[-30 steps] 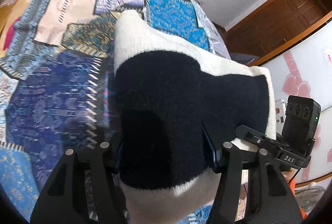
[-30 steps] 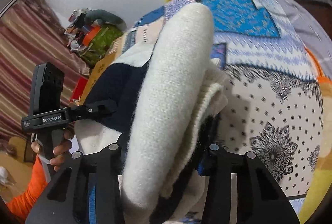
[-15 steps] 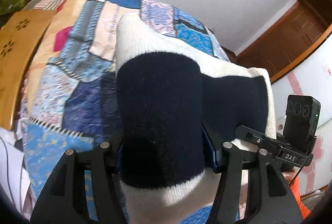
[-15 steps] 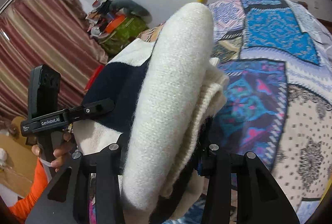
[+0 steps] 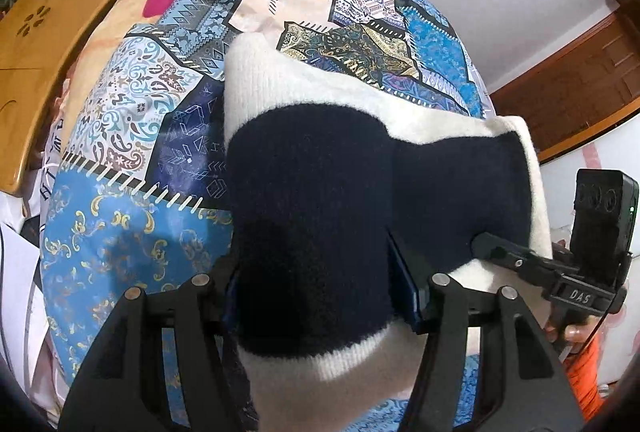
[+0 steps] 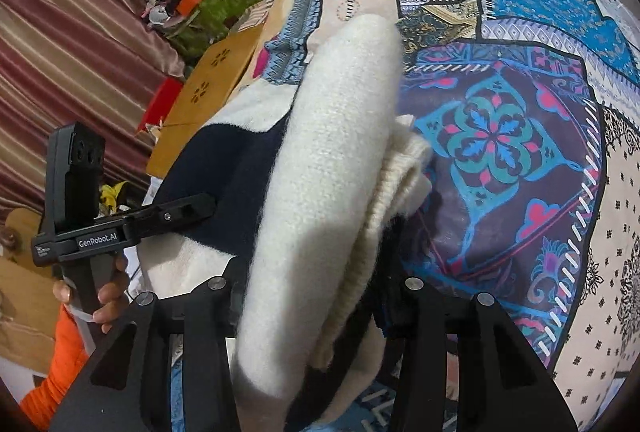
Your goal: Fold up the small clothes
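Left wrist view: my left gripper (image 5: 316, 296) is clamping a thick roll of a folded navy-and-cream knit sweater (image 5: 360, 199), its jaws standing about half apart with the fabric filling the gap. The sweater is hanging above a bed covered by a patchwork bedspread (image 5: 132, 228) in blues, cream and pink. A wooden board (image 5: 44, 43) is lying at the bed's far left edge. My right gripper (image 5: 480, 244) is biting the sweater's other end, a hand (image 5: 568, 332) gripping its handle. Right wrist view: those right jaws are easing slightly apart while the cream fold is still pressed between them. Striped curtains (image 6: 60, 43) are hanging at the left.
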Available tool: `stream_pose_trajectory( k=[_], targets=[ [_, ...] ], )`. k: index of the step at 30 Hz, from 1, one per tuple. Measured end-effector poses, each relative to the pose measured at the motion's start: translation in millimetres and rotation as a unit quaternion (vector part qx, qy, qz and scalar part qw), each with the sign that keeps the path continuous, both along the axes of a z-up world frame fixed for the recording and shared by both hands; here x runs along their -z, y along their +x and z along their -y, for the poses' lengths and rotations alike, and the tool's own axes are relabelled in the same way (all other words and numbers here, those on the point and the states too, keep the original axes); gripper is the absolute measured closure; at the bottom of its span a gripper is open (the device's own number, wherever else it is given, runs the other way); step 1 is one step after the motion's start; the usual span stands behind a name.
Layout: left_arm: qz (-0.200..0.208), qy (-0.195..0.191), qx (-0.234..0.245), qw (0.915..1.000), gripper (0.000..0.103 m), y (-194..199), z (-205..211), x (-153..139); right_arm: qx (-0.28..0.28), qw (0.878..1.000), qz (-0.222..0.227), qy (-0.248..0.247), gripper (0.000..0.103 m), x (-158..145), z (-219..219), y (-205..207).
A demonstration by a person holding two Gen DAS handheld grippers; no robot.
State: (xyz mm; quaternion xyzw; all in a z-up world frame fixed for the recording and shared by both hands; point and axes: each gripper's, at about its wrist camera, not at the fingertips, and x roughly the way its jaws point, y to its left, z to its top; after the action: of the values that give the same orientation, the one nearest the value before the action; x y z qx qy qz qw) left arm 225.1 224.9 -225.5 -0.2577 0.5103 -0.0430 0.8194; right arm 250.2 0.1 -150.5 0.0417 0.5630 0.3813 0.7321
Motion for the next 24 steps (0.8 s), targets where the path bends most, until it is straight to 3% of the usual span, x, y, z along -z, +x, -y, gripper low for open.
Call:
stream_pose_trajectory(
  k=[7,11,19,24],
  targets=[
    [0.010,0.015,-0.016,0.9997,0.040,-12,-7,-6,0.012,0.999,0.031,-0.004,0.060,-16,20,-8],
    [0.027,0.078,-0.030,0.9962,0.041,-22,-6,-26,0.019,0.998,0.066,-0.007,0.060,-34,31,-19],
    [0.106,0.182,-0.053,0.9762,0.041,-61,6,-98,0.045,0.984,0.173,0.023,0.060,-97,51,-49],
    [0.191,0.229,-0.064,0.9522,0.041,-99,34,-160,0.055,0.968,0.239,0.059,0.060,-143,59,-77]
  ],
)
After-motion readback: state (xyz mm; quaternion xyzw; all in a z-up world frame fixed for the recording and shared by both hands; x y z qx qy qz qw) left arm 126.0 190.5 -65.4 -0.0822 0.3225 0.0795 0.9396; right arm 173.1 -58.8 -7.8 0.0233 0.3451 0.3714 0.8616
